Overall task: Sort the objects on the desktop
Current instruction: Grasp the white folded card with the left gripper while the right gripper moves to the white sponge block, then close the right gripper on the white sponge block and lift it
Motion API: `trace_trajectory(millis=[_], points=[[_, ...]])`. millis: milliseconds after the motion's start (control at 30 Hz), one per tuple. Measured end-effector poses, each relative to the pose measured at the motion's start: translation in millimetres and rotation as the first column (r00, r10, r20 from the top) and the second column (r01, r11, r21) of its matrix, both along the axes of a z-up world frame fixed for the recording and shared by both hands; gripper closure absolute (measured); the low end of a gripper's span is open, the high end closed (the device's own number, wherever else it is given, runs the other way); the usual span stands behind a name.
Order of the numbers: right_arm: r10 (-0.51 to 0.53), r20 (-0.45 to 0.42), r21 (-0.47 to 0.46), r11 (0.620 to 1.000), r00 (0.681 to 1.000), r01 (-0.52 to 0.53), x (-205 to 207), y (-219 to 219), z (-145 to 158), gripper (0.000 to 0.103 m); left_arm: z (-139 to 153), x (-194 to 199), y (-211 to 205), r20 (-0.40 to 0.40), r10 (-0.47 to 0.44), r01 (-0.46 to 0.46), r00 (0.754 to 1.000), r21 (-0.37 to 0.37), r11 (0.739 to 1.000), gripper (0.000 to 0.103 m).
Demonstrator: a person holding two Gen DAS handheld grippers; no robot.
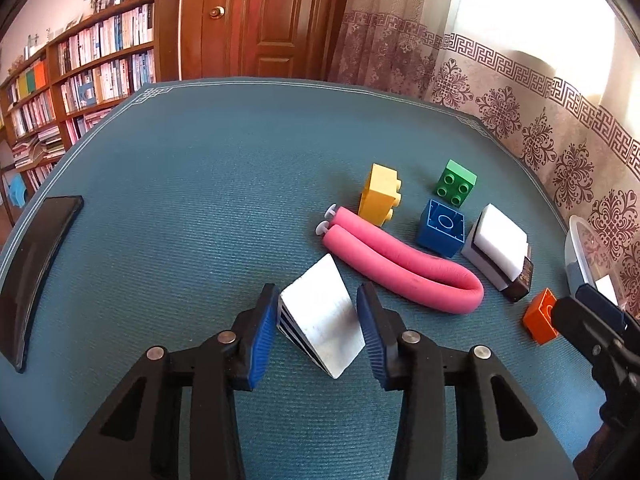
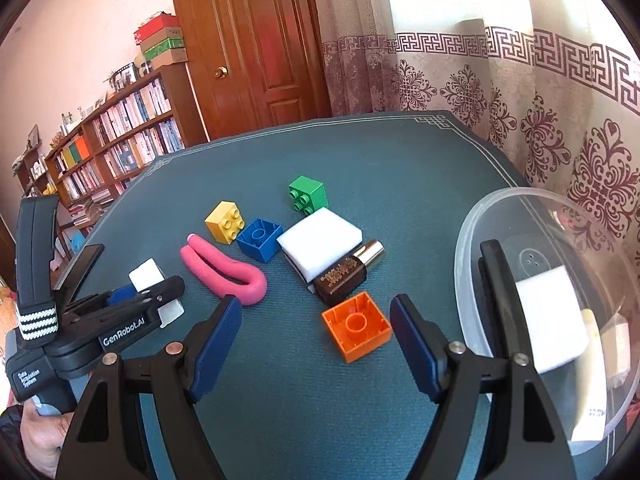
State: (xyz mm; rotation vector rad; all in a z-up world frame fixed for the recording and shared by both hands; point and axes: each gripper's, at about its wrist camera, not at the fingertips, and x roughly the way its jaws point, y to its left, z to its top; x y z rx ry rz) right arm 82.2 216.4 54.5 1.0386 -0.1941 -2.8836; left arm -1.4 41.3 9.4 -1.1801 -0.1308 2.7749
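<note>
On the teal table, my left gripper (image 1: 318, 312) straddles a white sponge block (image 1: 322, 314) with a striped side; its left pad touches the block, the right pad stands just off it. My right gripper (image 2: 316, 320) is open and empty, with an orange brick (image 2: 357, 326) lying hollow side up between its fingertips. Beyond lie a bent pink foam roller (image 2: 228, 270), a yellow brick (image 2: 226, 222), a blue brick (image 2: 259, 239), a green brick (image 2: 307, 195), a larger white sponge (image 2: 320, 238) and a brown bottle (image 2: 346, 274).
A clear plastic tub (image 2: 480, 216) holding a white sponge and other items stands at the right. A dark phone-like slab (image 1: 36, 268) lies at the table's left edge. A curtain hangs behind the table; bookshelves and a door stand beyond.
</note>
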Motion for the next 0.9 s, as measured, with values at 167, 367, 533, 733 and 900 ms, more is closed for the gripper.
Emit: trace_trajectory(millis=[167, 367, 533, 733, 900], points=[[0.032, 0.045, 0.029, 0.999, 0.998, -0.033, -27.5, 1.5, -0.6, 0.023, 0.5, 4.6, -2.2, -0.005, -0.002, 0.002, 1.0, 0.005, 1.0, 0.06], [0.067, 0.08, 0.072, 0.995, 0.995, -0.073, -55.6, -3.0, -5.0, 0.023, 0.6, 3.8, -2.5, -0.004, -0.007, 0.008, 1.0, 0.015, 1.0, 0.06], [0.057, 0.133, 0.07, 0.995, 0.989, -0.067, -74.4, -2.9, -13.1, 0.023, 0.1, 1.9, -3.5, 0.0, -0.005, 0.005, 1.0, 0.028, 1.0, 0.06], [0.066, 0.151, 0.118, 0.989, 0.986, -0.084, -84.4, -7.1, -12.7, 0.023, 0.0, -0.3, -0.9, 0.001, -0.002, 0.002, 1.0, 0.027, 1.0, 0.06], [0.095, 0.19, 0.138, 0.983, 0.977, -0.122, -94.6, -10.5, -16.5, 0.022, -0.9, -0.2, -1.4, 0.002, -0.002, 0.002, 1.0, 0.031, 1.0, 0.06]])
